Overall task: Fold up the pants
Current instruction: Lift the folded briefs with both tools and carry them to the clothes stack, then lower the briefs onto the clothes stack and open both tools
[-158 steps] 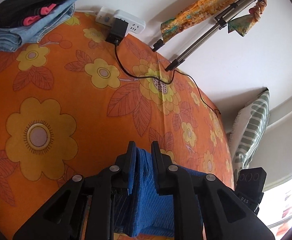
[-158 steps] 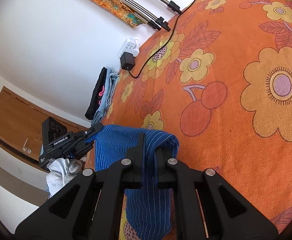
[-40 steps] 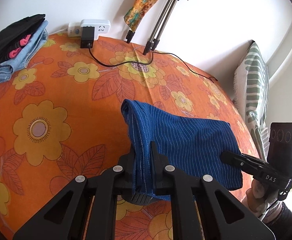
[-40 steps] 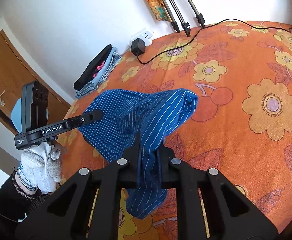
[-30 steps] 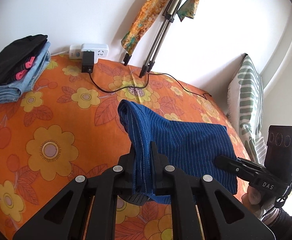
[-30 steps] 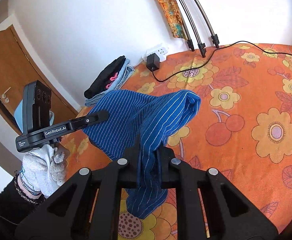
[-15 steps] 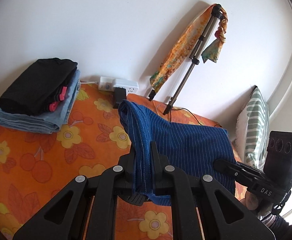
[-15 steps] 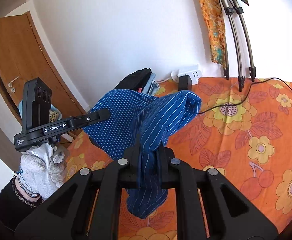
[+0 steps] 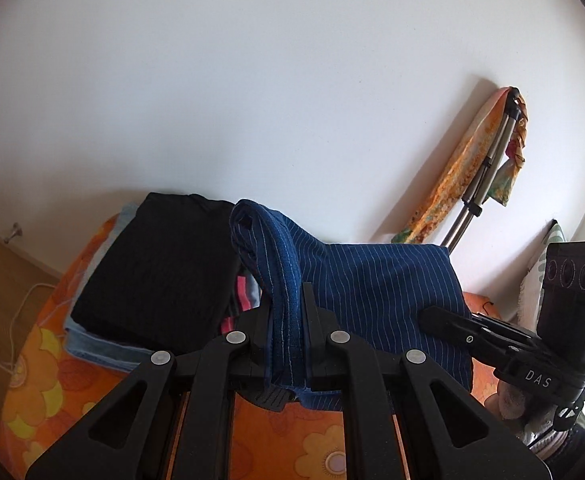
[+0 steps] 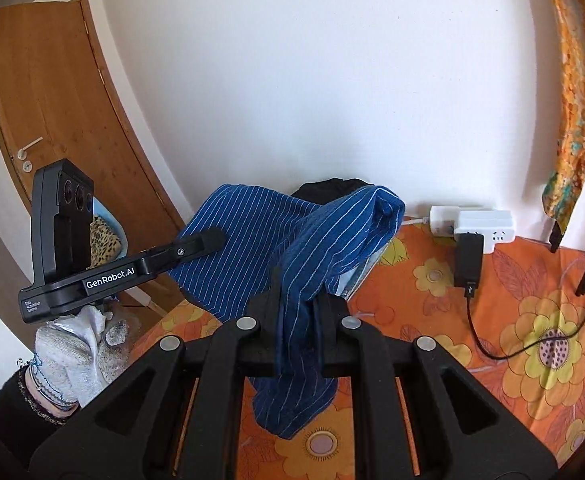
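The folded blue pinstriped pants (image 9: 376, 280) hang in the air between my two grippers, above the orange flowered bedspread (image 9: 44, 392). My left gripper (image 9: 286, 300) is shut on one end of the pants. My right gripper (image 10: 296, 300) is shut on the other end (image 10: 300, 276). Each gripper shows in the other's view: the right one (image 9: 428, 314) at the right, the left one (image 10: 216, 238) at the left. A stack of folded clothes (image 9: 160, 268), black on top of denim, lies on the bed just beyond the pants.
A white power strip (image 10: 472, 224) with a black charger and cable (image 10: 468, 264) sits against the wall. A tripod draped with orange cloth (image 9: 472, 188) leans there. A striped pillow (image 9: 536, 276) is at the right. A wooden door (image 10: 52, 128) stands to the left.
Both grippers have carried the pants up and across the bed toward the stack of folded clothes at the wall. The grips have not changed.
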Available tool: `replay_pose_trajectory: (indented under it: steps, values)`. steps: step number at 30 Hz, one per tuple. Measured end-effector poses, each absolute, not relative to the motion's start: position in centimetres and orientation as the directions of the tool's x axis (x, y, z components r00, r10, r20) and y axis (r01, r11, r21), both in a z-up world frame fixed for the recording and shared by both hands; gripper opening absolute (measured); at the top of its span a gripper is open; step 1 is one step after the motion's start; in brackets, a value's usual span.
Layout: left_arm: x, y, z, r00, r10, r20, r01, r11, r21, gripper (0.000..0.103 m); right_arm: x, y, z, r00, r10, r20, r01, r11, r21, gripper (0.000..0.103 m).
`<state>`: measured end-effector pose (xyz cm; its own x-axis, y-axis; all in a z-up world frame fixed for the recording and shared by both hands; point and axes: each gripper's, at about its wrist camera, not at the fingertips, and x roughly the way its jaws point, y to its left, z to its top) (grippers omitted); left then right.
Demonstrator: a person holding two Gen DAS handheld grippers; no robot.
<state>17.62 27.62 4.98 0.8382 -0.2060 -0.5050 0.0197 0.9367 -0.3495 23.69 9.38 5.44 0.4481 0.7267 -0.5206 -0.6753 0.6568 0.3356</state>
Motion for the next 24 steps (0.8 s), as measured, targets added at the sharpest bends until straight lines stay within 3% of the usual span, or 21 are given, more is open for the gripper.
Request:
replay_pose_trajectory:
  steps: [14, 24]
  values:
    - [24.3, 37.4, 1.2, 0.847, -0.104, -0.522, -0.099, 0.932, -0.348, 0.009, 31.2, 22.1, 1.2, 0.432, 0.719, -0.544, -0.691, 0.652, 0.312, 0.011]
    - [27.8, 40.2, -2.4, 0.814, -0.062, -0.577, -0.175, 0.922, -0.347, 0.009, 35.7, 22.8, -2.6, 0.419, 0.689, -0.591, -0.617, 0.694, 0.371, 0.011]
